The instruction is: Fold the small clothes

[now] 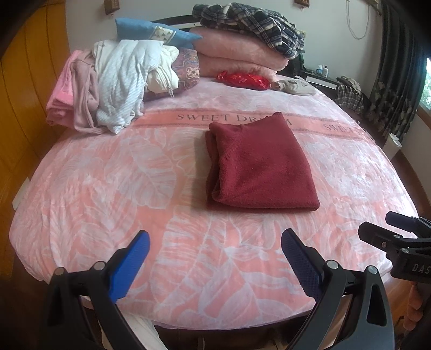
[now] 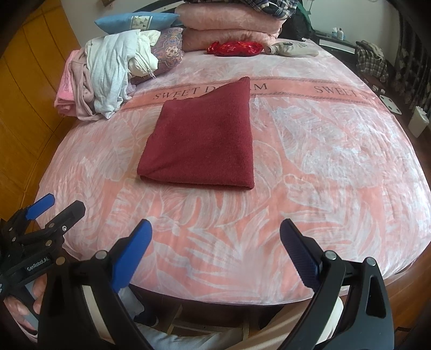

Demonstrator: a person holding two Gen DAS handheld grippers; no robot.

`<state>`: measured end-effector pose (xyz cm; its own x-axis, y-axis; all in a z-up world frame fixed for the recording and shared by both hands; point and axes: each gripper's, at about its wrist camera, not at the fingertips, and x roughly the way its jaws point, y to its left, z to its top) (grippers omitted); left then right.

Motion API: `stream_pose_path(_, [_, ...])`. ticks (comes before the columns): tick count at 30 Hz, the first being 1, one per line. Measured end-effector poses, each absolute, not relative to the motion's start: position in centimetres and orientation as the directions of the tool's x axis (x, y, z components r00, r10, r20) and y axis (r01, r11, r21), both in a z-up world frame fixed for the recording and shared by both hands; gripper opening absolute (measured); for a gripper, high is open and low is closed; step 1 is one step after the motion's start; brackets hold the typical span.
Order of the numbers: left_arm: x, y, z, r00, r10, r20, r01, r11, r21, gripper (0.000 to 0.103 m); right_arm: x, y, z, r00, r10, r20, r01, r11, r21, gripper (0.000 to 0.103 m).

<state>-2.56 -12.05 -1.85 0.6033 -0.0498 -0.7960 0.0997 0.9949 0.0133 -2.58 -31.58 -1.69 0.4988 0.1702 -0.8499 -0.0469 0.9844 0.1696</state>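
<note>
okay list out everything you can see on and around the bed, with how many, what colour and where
folded cloth: one, dark red, middle of the bed
bedspread: one, pink with white leaves and "SWEET DREAM" lettering, covering the bed
loose clothes pile: one heap, white, cream and pink, far left of the bed
blue pillow: one, blue, behind the pile
patterned cushion: one, purple-toned, beside the pile
folded blankets: one stack, pink, at the head of the bed
plaid garment: one, dark blue and white, on top of the blankets
red pouch: one, shiny red, in front of the blankets
beige item: one, right of the pouch
left gripper: open, near edge of the bed
right gripper: open, near edge of the bed
</note>
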Motion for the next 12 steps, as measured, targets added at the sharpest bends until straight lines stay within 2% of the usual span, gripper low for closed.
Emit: stream_pose_path(12, [-2.87,-12.31,-1.61,0.612,-0.045,-0.790,0.099,0.995,0.020,0.099,-2.16,-32.14,-1.67,0.497,0.182,-0.848,-0.065,0.983,0.173,0.095])
